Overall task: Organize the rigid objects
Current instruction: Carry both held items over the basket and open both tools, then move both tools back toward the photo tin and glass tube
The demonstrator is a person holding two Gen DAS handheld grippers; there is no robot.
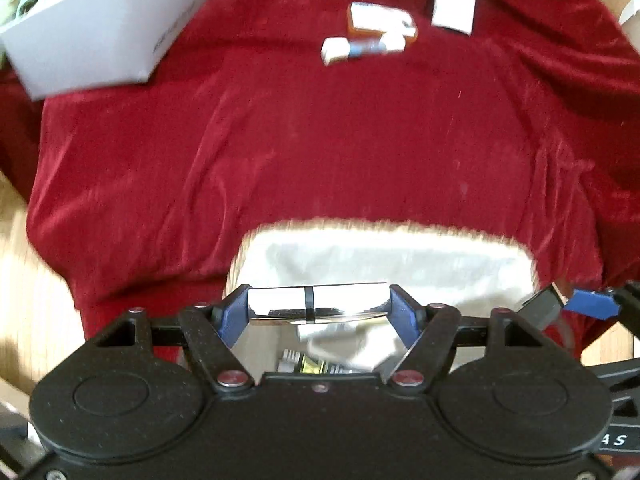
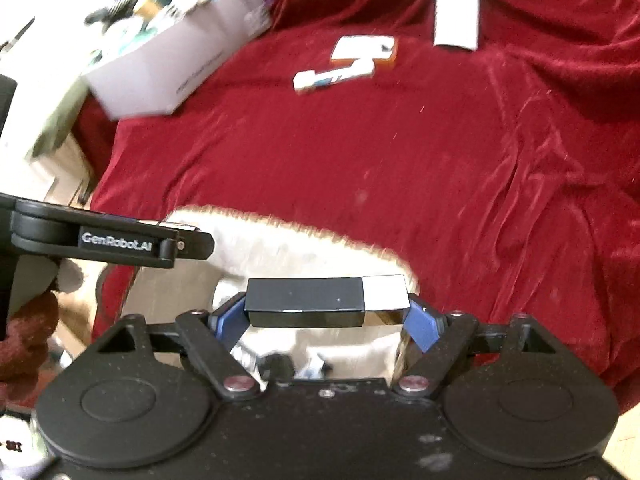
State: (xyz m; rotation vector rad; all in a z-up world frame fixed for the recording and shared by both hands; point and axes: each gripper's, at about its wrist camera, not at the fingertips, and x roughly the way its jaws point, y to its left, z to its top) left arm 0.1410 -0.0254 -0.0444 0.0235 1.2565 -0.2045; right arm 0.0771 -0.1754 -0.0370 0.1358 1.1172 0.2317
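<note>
A shiny silver box [image 1: 318, 304] is squeezed by its two ends in the left gripper [image 1: 318, 310], so it cannot slip. A black and white box [image 2: 326, 302] is pinched the same way in the right gripper [image 2: 328, 312]. Both are held over the red cloth [image 1: 320, 140]. The big white box [image 1: 100, 36] is cut off and blurred.

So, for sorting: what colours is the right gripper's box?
Black with a white end, right wrist view.
</note>
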